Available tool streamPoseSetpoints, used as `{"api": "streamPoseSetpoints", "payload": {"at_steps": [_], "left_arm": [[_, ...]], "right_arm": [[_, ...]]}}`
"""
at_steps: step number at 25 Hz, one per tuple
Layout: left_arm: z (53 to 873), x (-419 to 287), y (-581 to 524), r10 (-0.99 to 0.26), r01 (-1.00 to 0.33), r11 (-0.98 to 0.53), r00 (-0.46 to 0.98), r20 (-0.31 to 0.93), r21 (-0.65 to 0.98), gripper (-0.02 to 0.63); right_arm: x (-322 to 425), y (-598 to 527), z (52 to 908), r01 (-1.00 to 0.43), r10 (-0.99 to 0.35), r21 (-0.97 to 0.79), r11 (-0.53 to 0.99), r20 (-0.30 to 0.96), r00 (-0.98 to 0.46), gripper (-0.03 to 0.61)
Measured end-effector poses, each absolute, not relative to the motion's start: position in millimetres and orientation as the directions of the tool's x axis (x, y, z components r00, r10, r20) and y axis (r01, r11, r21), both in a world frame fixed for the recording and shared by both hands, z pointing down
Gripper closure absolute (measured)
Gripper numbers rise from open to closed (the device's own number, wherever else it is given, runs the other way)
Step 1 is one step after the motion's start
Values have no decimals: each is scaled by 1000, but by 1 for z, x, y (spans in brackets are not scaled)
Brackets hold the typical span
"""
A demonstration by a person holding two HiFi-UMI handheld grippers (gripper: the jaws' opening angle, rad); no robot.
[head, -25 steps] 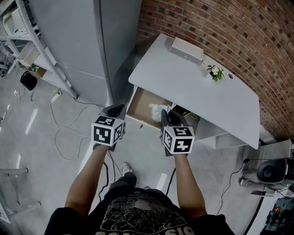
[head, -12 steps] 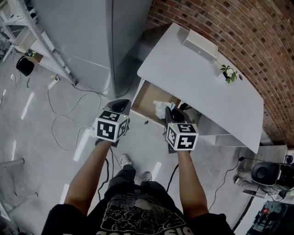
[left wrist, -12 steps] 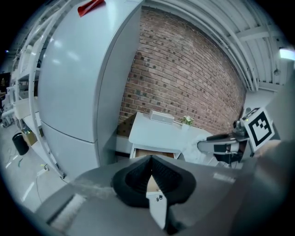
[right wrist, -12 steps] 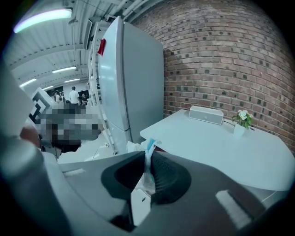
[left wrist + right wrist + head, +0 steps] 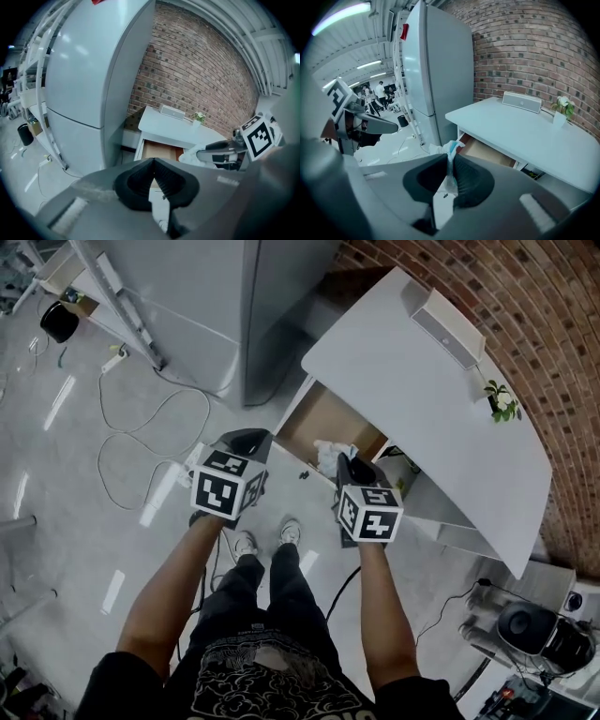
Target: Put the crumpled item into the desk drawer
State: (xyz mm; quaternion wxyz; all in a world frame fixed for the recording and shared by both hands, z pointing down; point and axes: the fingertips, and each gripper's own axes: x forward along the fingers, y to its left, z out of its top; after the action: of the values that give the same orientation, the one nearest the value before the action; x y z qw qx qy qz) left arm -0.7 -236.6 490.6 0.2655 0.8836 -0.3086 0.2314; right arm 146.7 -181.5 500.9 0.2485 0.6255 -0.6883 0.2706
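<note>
**Right jaws clamped on crumpled item at the open drawer; left jaws together, empty**

Right gripper [image 5: 451,157]: jaws narrow, not fully together. The pads pinch a crumpled item [image 5: 450,149], white with a streak of pale blue. Most of the wad bulges out past the jaw tips; a thin strip runs down between the pads. Nothing else is touched.

Left gripper [image 5: 153,161]: jaws closed against each other, the pads meeting in one seam. Nothing between them, nothing touched. In the head view it hangs over the floor, just beside the drawer's left front corner.

Item position: in the head view the wad sits at the right gripper's tip, seen against the front edge of the desk drawer [image 5: 330,418]. Whether it is over the drawer or just short of it, cannot tell.

Drawer: pulled out from under the desk [image 5: 412,399], brown bottom showing.

Desk top: a white box [image 5: 448,326] near the brick wall [image 5: 525,315] and a small plant [image 5: 502,401] beside it. A tall grey cabinet [image 5: 206,315] stands left of the desk.
</note>
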Motion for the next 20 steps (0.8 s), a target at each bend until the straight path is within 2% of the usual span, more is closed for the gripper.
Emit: {"api": "streamPoseSetpoints", "payload": {"at_steps": [20], "left_arm": [[580, 41, -235, -453, -772, -552, 596, 664, 316, 614]], "right_arm": [[180, -224, 636, -967, -625, -105, 234, 745, -232, 537]]}}
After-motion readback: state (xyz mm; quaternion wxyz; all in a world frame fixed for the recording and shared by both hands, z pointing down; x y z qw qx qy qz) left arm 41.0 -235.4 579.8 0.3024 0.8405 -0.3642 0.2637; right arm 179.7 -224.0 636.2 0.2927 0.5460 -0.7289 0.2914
